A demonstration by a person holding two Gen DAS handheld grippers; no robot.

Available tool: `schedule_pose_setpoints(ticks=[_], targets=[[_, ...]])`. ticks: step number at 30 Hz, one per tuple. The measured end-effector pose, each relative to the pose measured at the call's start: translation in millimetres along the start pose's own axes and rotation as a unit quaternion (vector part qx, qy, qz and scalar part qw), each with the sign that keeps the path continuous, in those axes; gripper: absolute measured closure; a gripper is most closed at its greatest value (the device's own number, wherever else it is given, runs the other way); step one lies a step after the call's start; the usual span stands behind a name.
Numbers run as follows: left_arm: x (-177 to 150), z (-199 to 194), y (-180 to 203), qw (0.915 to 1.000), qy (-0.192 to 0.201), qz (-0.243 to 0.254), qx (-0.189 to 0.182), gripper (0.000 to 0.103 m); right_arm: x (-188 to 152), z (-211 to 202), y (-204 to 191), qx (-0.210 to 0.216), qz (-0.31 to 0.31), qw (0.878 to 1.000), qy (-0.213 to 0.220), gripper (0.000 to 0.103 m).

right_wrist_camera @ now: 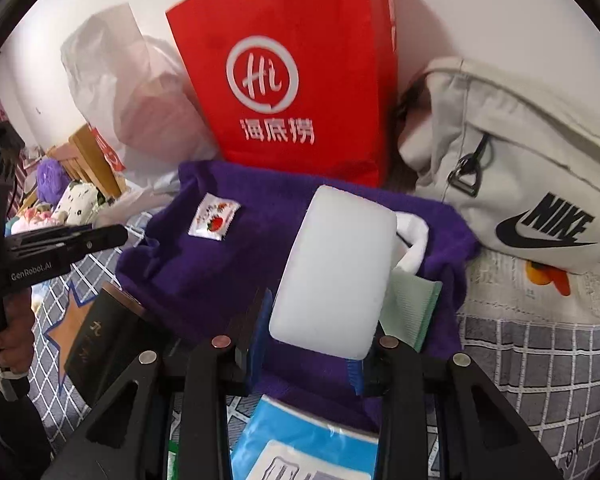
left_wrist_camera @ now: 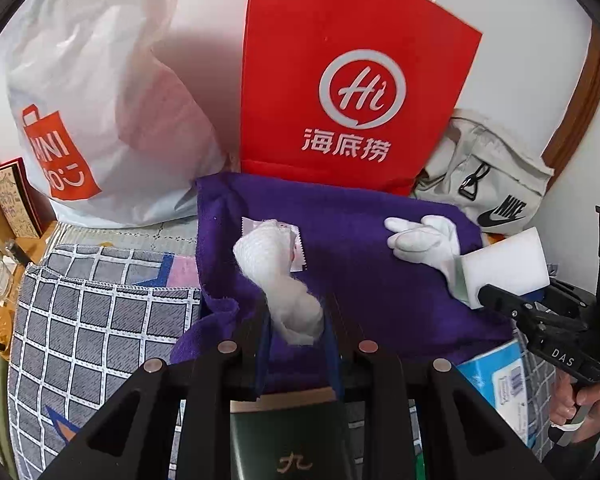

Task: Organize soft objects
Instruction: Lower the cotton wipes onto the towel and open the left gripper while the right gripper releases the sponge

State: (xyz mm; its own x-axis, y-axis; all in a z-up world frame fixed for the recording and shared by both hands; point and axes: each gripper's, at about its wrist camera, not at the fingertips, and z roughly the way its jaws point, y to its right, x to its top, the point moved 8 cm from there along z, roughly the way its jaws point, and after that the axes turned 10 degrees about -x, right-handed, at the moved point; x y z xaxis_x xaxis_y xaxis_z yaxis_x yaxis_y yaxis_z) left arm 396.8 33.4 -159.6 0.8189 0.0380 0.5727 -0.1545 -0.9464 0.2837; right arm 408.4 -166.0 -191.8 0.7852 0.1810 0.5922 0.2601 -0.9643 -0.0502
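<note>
A purple towel (left_wrist_camera: pixel 360 248) lies spread on a checked cloth, also in the right wrist view (right_wrist_camera: pixel 236 264). My left gripper (left_wrist_camera: pixel 298 320) is shut on a white gauze wad (left_wrist_camera: pixel 276 272) and holds it over the towel. My right gripper (right_wrist_camera: pixel 314 332) is shut on a white sponge block (right_wrist_camera: pixel 336 268), which also shows in the left wrist view (left_wrist_camera: pixel 504 264). A white glove (left_wrist_camera: pixel 424 240) lies on the towel's right part. A small strawberry sachet (right_wrist_camera: pixel 214 222) and a green cloth (right_wrist_camera: pixel 412 312) lie on the towel.
A red paper bag (left_wrist_camera: pixel 340 80) stands behind the towel, a white plastic Miniso bag (left_wrist_camera: pixel 100 120) to its left, a beige Nike bag (right_wrist_camera: pixel 520 168) to its right. A dark box (left_wrist_camera: pixel 292 440) and a blue packet (right_wrist_camera: pixel 308 440) lie near me. Checked cloth (left_wrist_camera: pixel 92 320) covers the surface.
</note>
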Motion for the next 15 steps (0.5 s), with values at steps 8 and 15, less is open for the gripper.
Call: schedule_pose_setpoints(ticks=[8, 15], targets=[[2, 25, -4, 0.9997, -0.019, -0.007, -0.015, 0.080, 0, 21, 0, 0.013, -0.006, 1.000, -0.019, 0.069], [1, 45, -7, 0.9992, -0.036, -0.009, -0.014, 0.080, -4, 36, -2, 0.025, -0.014, 0.998, -0.050, 0.068]])
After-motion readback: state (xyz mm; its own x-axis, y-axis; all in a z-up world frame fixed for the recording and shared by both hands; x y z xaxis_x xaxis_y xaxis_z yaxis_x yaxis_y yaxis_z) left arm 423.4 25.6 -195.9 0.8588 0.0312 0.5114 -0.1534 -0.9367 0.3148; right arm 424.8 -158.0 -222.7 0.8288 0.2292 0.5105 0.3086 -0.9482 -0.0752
